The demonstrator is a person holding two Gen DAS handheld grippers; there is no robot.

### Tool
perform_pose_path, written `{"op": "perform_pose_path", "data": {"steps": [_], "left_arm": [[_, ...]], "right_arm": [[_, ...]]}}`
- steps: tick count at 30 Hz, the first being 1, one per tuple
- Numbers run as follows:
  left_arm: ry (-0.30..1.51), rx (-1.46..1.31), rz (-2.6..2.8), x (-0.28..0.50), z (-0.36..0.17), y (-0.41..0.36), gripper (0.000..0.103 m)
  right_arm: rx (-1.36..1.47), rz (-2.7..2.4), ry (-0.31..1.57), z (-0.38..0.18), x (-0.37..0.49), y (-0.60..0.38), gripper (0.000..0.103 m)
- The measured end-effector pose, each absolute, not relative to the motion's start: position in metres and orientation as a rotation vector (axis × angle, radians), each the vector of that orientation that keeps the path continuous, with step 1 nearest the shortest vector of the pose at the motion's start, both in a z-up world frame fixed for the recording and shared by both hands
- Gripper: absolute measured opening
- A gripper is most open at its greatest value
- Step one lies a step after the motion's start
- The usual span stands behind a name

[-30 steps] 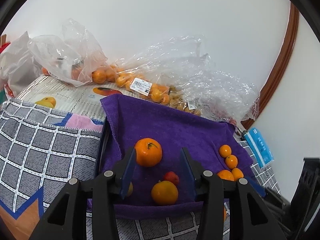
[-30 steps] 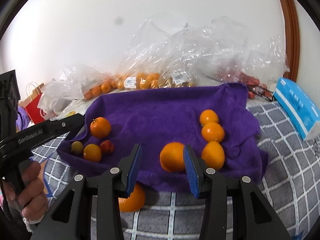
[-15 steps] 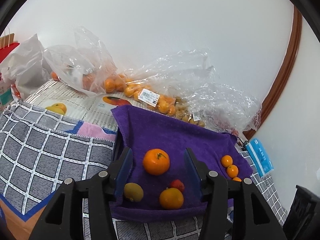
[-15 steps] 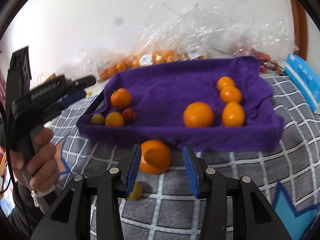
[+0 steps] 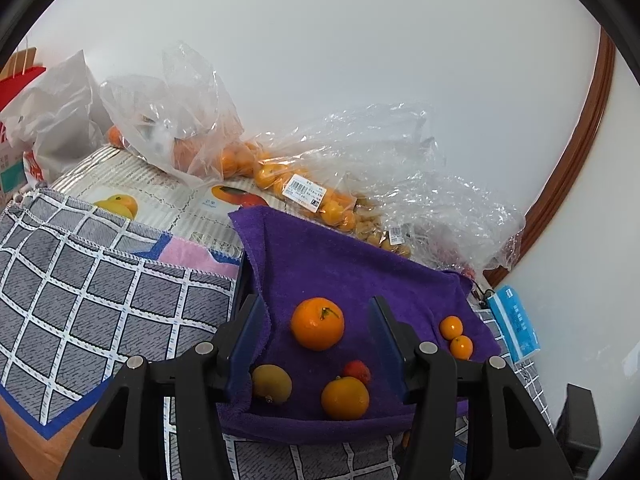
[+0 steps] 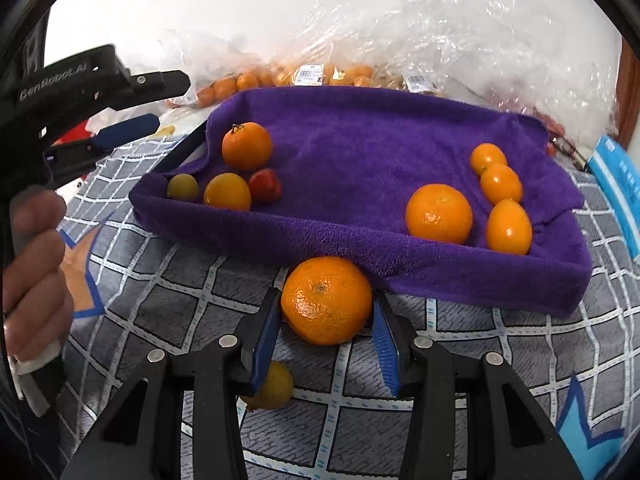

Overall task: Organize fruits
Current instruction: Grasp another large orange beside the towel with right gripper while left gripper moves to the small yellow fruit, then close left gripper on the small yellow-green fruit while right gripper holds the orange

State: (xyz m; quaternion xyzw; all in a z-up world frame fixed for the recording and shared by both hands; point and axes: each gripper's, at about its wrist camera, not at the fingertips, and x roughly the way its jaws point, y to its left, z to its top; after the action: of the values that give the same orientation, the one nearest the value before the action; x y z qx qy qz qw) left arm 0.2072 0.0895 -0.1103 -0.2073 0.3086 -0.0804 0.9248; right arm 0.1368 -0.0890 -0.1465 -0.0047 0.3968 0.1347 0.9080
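Low in the frame's centre, against the purple towel-lined tray (image 6: 400, 264), the right tongs (image 6: 324, 332) clasped the large, firm, dimpled orange (image 6: 326, 300) at its widest sides; left tongs (image 5: 316, 344) hung released.

tray (image 6: 400, 248): four fruits at left end, four at right end | large orange (image 6: 326, 300): on checked cloth (image 6: 192, 280), touching tray's front wall | bags of fruit (image 6: 320, 72): behind tray
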Motion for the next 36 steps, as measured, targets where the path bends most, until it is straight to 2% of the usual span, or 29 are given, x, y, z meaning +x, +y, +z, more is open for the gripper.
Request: {"op": "perform_pose_path", "data": {"steps": [12, 18, 26, 32, 36], "left_arm": [[0.638, -0.391, -0.240, 0.200, -0.107, 0.071, 0.052], [0.611, -0.269, -0.322, 0.185, -0.100, 0.042, 0.052], [0.643, -0.109, -0.533, 0.164, -0.098, -0.001, 0.052], [0.688, -0.003, -0.601, 0.153, -0.104, -0.025, 0.052], [0.808, 0.027, -0.673, 0.158, -0.118, -0.034, 0.052]], "right_arm": [[0.046, 0.160, 0.707, -0.137, 0.108, -0.160, 0.042], [0.127, 0.126, 0.691, -0.137, 0.108, -0.210, 0.042], [0.189, 0.061, 0.673, -0.135, 0.107, -0.230, 0.042], [0.248, -0.002, 0.655, -0.136, 0.103, -0.246, 0.042], [0.278, -0.024, 0.655, -0.138, 0.105, -0.253, 0.042]]}}
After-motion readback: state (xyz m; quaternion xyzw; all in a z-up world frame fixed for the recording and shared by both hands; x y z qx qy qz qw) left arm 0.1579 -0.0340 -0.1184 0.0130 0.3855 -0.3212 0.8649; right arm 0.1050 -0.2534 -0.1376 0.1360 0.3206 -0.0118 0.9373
